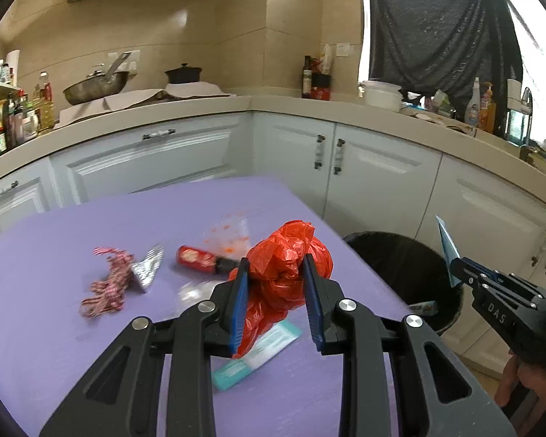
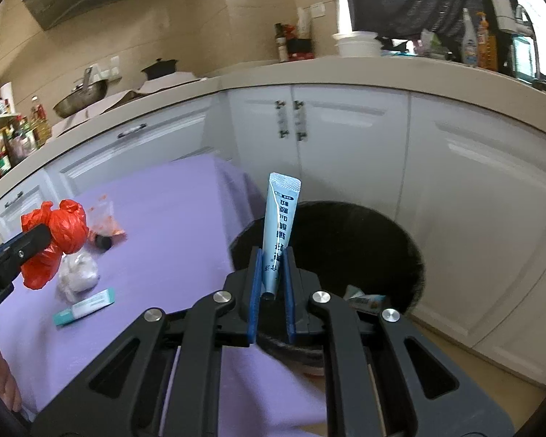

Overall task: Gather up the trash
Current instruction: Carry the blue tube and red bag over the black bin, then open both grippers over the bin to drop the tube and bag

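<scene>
My left gripper [image 1: 276,266] is shut on a crumpled red plastic bag [image 1: 284,266] and holds it above the purple table [image 1: 72,327]; the bag also shows in the right wrist view [image 2: 60,233]. My right gripper [image 2: 272,255] is shut on a pale blue tube [image 2: 280,225], held upright over the black trash bin [image 2: 345,240]. The bin stands beside the table's right edge [image 1: 400,269]. On the table lie a teal-and-white box [image 1: 258,353], a red can [image 1: 196,258], a red-white string bundle [image 1: 107,284], a foil wrapper [image 1: 147,267] and a clear bag [image 1: 229,236].
White kitchen cabinets [image 1: 375,182] and a beige counter [image 1: 200,109] run behind the table and bin. A crumpled clear plastic wad [image 2: 78,273] lies on the table near the teal box [image 2: 83,306]. Some packaging lies inside the bin [image 2: 364,298].
</scene>
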`<state>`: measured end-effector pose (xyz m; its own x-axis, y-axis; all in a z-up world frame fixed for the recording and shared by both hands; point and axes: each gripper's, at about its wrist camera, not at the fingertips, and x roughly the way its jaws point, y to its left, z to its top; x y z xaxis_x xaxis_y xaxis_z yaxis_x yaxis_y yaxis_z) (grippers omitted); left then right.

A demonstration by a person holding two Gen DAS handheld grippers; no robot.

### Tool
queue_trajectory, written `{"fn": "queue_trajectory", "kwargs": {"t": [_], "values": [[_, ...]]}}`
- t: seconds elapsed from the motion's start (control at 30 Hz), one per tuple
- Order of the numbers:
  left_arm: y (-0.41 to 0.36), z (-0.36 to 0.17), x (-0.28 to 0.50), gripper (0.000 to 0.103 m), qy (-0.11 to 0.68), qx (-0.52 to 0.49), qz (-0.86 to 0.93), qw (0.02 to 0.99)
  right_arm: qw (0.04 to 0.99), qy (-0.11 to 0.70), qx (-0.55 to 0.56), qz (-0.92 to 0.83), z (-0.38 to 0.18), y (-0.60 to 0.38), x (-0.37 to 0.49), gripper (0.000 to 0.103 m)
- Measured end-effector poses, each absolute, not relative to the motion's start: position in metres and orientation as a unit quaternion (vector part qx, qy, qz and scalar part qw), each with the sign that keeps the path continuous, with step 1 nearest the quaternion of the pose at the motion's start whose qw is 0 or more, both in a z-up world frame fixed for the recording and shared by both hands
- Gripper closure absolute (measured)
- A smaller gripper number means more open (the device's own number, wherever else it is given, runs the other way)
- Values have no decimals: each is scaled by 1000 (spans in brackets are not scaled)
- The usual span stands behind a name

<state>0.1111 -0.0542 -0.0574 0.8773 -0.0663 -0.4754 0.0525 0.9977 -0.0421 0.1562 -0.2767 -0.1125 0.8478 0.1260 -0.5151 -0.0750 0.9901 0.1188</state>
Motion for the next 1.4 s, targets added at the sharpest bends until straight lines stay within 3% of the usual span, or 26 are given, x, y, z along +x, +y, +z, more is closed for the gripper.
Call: {"fn": "queue_trajectory", "kwargs": {"t": [1.03,1.13,1.2,1.4], "values": [[-193,-78,197,73,273,20,-113,955,964,261,44,-13,-118,-357,205,88],[-195,-82,204,68,283,15,-112,952,961,270,50,-15,-125,-362,215,79],[-194,-81,205,59,286,14,-112,952,960,274,53,-19,-128,-363,217,79],[-179,-74,195,50,279,12,-108,954,959,277,63,-17,-130,-356,211,78]]}}
